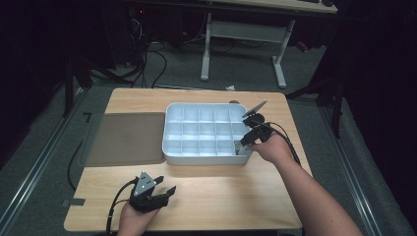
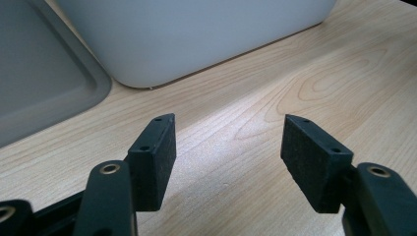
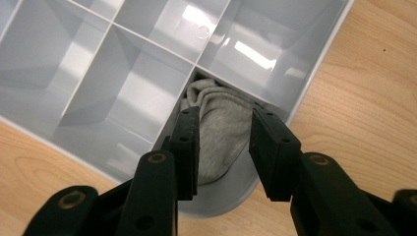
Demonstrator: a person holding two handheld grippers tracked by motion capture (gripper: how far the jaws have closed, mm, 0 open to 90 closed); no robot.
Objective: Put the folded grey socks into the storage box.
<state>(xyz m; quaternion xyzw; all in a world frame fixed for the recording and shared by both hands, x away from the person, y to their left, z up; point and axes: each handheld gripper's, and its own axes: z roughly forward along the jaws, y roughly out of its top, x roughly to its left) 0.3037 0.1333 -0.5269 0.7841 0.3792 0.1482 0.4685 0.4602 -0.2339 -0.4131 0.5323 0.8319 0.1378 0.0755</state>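
Observation:
A white tray [image 1: 206, 160] split into several compartments stands in the middle of the wooden table. In its near right corner compartment lies a grey sock [image 3: 221, 132], seen small in the high view as the sock [image 1: 239, 146]. My right gripper [image 3: 225, 115] reaches down into that compartment, its jaws pressed on both sides of the sock. From above, the right gripper [image 1: 244, 142] sits over the tray's right front corner. My left gripper [image 1: 166, 184] hovers low over the table's front left, open and empty. Between the left gripper's [image 2: 228, 123] jaws I see bare wood.
A flat grey lid [image 1: 128, 137] lies left of the tray, touching its side; the lid [image 2: 39, 73] and the tray wall [image 2: 196, 34] lie ahead of the left jaws. The tray's other compartments hold nothing. Beyond the table stand a desk frame and floor cables.

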